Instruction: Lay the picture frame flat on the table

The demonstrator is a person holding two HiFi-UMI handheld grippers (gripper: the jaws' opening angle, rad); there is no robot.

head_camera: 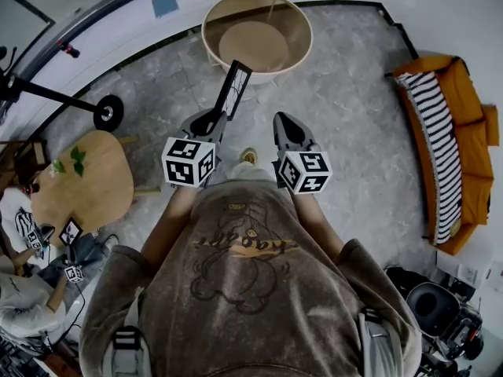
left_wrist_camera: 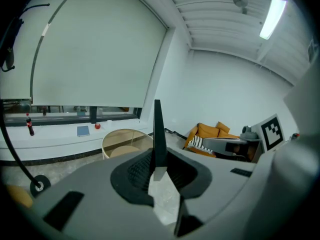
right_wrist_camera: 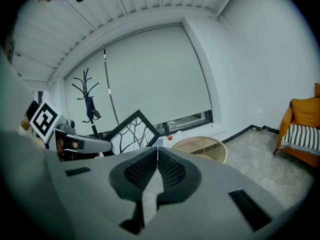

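Note:
The picture frame (head_camera: 234, 89) is black with a branch drawing on white. It hangs in the air, upright and tilted, over the grey floor just short of the round table (head_camera: 207, 44). My left gripper (head_camera: 214, 118) is shut on its lower corner. In the left gripper view the frame (left_wrist_camera: 159, 134) rises edge-on from between the pads. My right gripper (head_camera: 284, 121) is beside it on the right, shut with nothing in it (right_wrist_camera: 157, 156). From the right gripper view the frame's face (right_wrist_camera: 131, 131) shows to the left, the table (right_wrist_camera: 200, 145) beyond.
An orange sofa (head_camera: 460, 144) with a striped cushion stands at the right. A low wooden table (head_camera: 86, 183) with a small plant is at the left, and a black stand with a wheel (head_camera: 108, 113) is near the curved wall. A coat rack (right_wrist_camera: 89, 104) stands by the window.

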